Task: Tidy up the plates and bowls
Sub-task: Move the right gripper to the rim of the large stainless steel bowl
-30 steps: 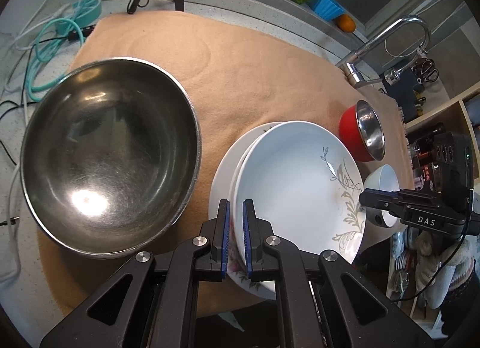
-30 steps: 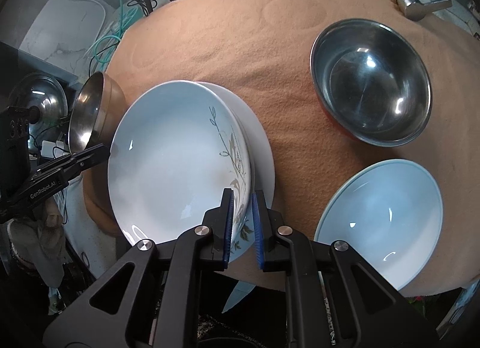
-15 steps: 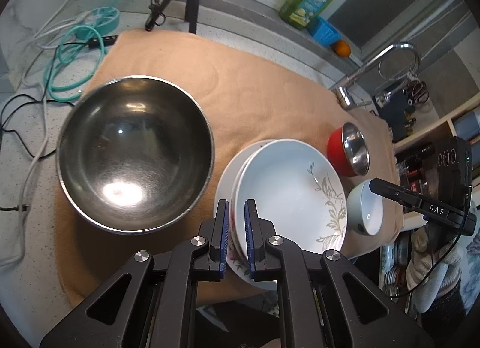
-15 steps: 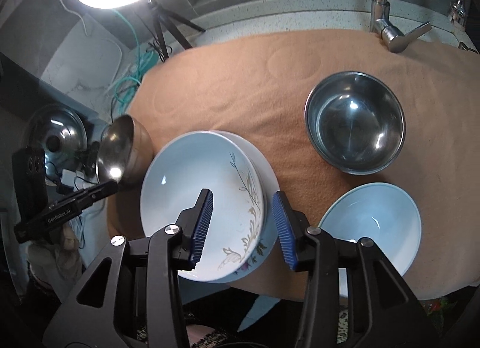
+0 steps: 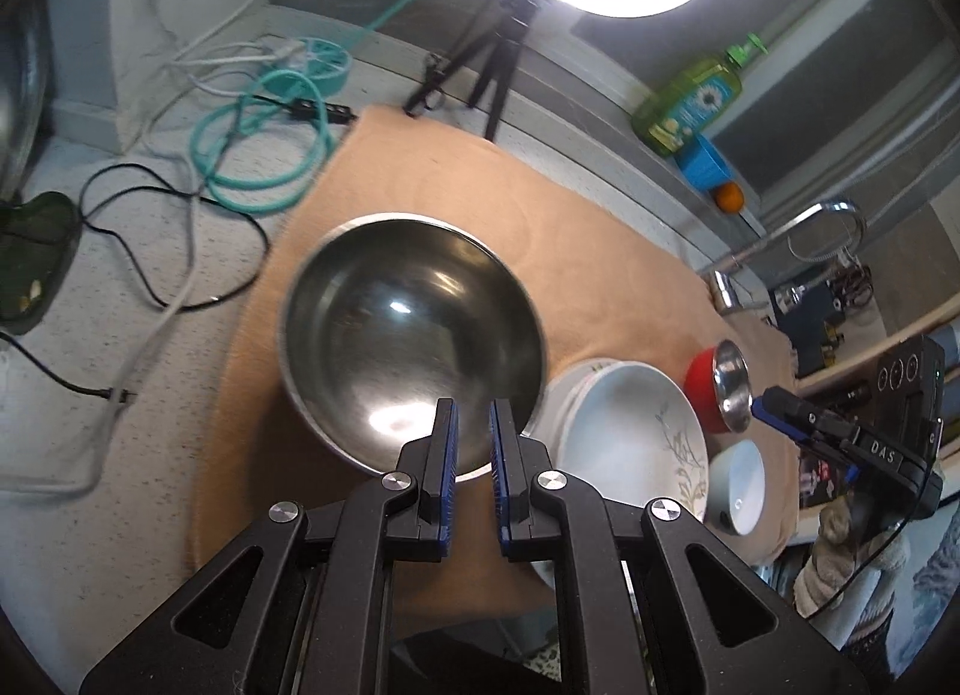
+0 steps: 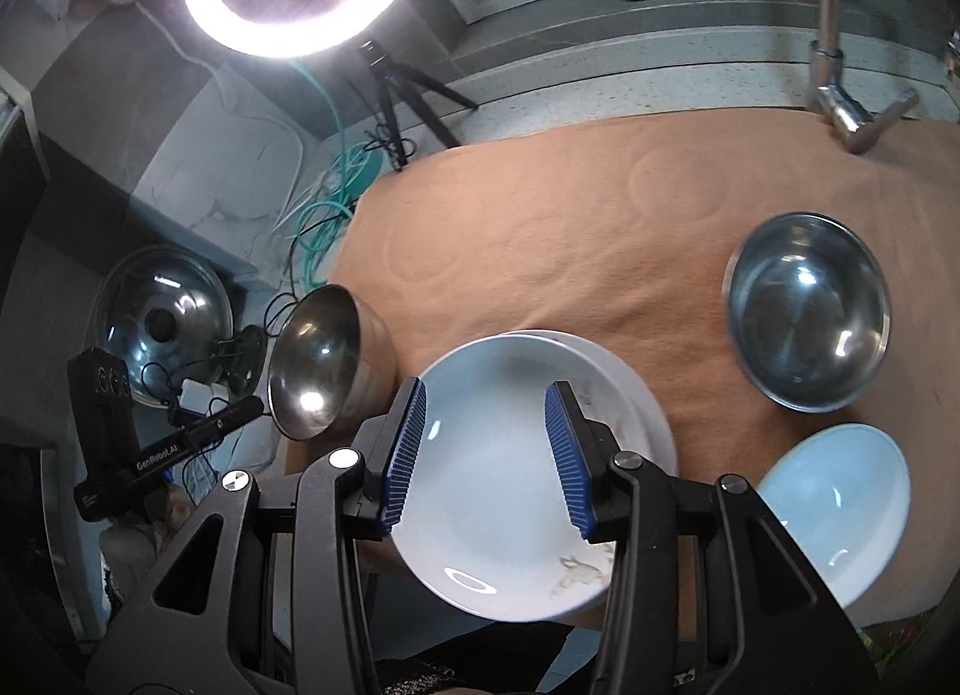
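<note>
My left gripper (image 5: 474, 455) clamps the steel bowl (image 5: 414, 347) rim, lifted; right gripper (image 6: 486, 455) jaws gape empty above stacked plates (image 6: 498, 503). Next: nest it with the other bowls, I judge

On the cloth (image 6: 540, 227), stacked plates (image 6: 510, 485) lie between two steel bowls (image 6: 807, 329), another bowl (image 6: 840, 503) beside them.

Two downward wrist views; shared plates (image 5: 630, 431)

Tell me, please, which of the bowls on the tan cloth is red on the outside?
The small steel-lined bowl with the red outer wall, beside the stacked white plates. The large steel bowl is bare metal; the small white bowl is plain white.
</note>
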Available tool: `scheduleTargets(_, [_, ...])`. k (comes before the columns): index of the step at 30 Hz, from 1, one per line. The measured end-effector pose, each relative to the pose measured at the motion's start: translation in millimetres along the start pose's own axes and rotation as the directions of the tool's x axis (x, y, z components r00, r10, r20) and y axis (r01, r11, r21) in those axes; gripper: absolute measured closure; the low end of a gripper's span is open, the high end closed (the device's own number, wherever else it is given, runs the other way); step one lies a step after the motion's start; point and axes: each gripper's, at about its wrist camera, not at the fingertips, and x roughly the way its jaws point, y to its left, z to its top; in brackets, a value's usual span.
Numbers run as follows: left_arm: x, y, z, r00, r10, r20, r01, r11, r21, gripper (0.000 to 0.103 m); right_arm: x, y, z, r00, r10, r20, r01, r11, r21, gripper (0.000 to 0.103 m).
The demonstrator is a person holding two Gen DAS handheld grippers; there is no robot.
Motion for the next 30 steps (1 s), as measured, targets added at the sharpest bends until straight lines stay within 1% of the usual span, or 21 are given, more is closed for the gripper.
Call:
scheduleTargets(2, [-4.3, 10.2, 4.3, 1.0, 0.019, 0.019, -0.019, 1.0, -0.017, 0.094, 9.9, 10.4, 1.3, 1.0, 0.01, -0.014, -0.01, 1.0, -0.02, 0.06])
scheduleTargets(4, [-6.5, 20.9, 8.2, 0.999, 0.041, 0.032, -0.04, 0.999, -0.036, 0.088, 21.3, 21.5, 4.1, 0.999, 0.022, -0.03, -0.023, 0.999, -0.039, 0.06])
scheduleTargets(6, [-7.1, 33.2, 12.5, 0.997, 0.059, 0.041, -0.057, 0.997, -0.056, 0.087, 32.9, 30.6, 7.3, 0.999, 0.03, -0.044, -0.033, 0.998, -0.056, 0.06])
scheduleTargets(11, [-0.1, 56.9, 20.1, 0.997, 0.073, 0.021, -0.071, 0.993, -0.097, 0.087, 64.6, 49.9, 15.2, 0.994, 0.052, -0.099, -0.059, 0.995, -0.077, 0.06])
scheduleTargets(15, [7.3, 68.5, 24.5, 0.996, 0.084, 0.009, -0.082, 0.99, -0.115, 0.087, 87.7, 61.0, 18.8, 0.989, 0.052, -0.136, -0.064, 0.994, -0.091, 0.06])
scheduleTargets(21, [16.5, 78.4, 25.3, 0.998, 0.059, -0.027, -0.062, 0.989, -0.134, 0.087, 115.7, 69.3, 21.9, 0.984, 0.028, -0.174, -0.047, 0.993, -0.109, 0.06])
scheduleTargets(27, [22.4, 78.8, 26.4, 0.998, 0.032, -0.049, -0.038, 0.989, -0.142, 0.087, 133.7, 66.9, 24.3, 0.977, 0.04, -0.208, -0.059, 0.995, -0.086, 0.06])
scheduleTargets(29, [25.5, 78.6, 26.5, 0.998, 0.027, -0.059, -0.035, 0.989, -0.141, 0.087, 137.2, 66.8, 23.6, 0.976, 0.044, -0.213, -0.062, 0.995, -0.082, 0.062])
scheduleTargets(30, [27.1, 78.1, 26.5, 0.998, 0.026, -0.064, -0.035, 0.99, -0.138, 0.087, 139.5, 66.2, 23.5, 0.975, 0.046, -0.219, -0.064, 0.995, -0.078, 0.066])
